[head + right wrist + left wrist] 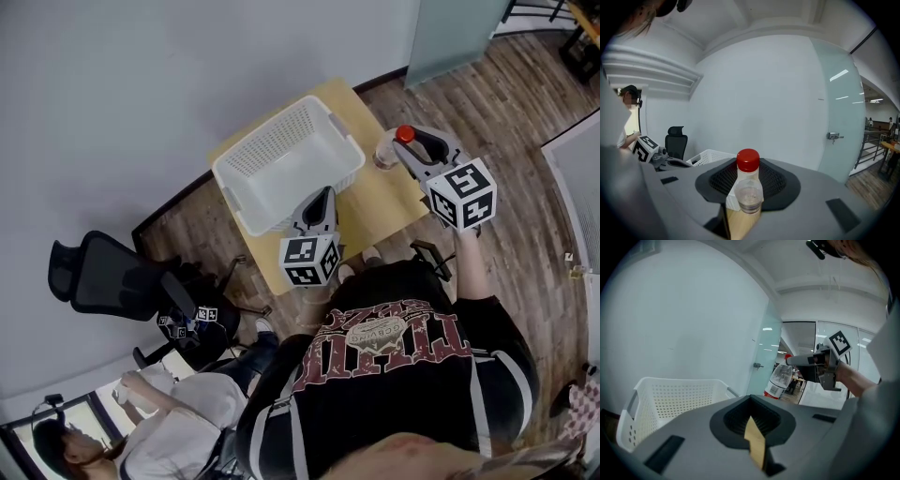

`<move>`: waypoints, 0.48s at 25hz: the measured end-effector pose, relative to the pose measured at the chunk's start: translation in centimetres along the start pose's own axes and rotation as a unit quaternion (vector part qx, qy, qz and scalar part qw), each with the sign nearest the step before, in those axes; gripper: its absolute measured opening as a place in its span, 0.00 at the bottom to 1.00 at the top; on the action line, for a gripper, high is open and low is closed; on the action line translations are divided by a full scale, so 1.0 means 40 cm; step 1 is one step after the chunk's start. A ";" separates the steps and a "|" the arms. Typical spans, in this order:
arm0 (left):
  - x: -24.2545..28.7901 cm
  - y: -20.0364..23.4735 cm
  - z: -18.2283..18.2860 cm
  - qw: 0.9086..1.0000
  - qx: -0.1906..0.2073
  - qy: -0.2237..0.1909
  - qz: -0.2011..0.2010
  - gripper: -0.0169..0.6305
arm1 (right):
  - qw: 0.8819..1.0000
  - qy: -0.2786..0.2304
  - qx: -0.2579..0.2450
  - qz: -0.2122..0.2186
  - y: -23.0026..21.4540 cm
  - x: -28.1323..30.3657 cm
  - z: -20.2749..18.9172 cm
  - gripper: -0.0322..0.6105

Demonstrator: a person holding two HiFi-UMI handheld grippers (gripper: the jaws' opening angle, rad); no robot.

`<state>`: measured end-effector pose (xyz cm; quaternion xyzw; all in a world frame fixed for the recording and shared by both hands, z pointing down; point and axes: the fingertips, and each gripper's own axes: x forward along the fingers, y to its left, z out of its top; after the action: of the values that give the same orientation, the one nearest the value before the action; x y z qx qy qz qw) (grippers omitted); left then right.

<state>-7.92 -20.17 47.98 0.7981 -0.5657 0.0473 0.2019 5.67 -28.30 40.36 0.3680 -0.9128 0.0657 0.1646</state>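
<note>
Far left there's a black office chair [103,277] on the floor. Then 1 white basket [281,159] sitting on the small wooden table [375,202]. The left gripper [322,194] is just in front of the basket's near wall, jaws clenched together with nothing between them. Right of the basket is the bottle [386,155], clear with a red cap, upright over the table's right corner. The right gripper [412,150] has its 2 jaws grasping it around the neck. Can't tell if its base touches the table.
</note>
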 end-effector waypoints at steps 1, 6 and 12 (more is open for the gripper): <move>0.003 -0.002 -0.002 1.000 0.000 0.002 0.000 0.08 | 1.000 0.003 0.004 0.001 -0.005 0.005 -0.014 0.29; 0.012 -0.002 -0.006 1.000 0.002 0.009 0.002 0.08 | 1.000 0.021 0.012 0.006 -0.016 0.040 -0.080 0.29; 0.016 0.008 -0.014 1.000 0.001 0.014 0.003 0.08 | 0.999 0.030 0.025 0.006 -0.015 0.079 -0.142 0.29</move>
<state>-7.88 -20.60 48.78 0.7958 -0.5653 0.0597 0.2087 5.40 -29.42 46.78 0.3640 -0.9079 0.1005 0.1820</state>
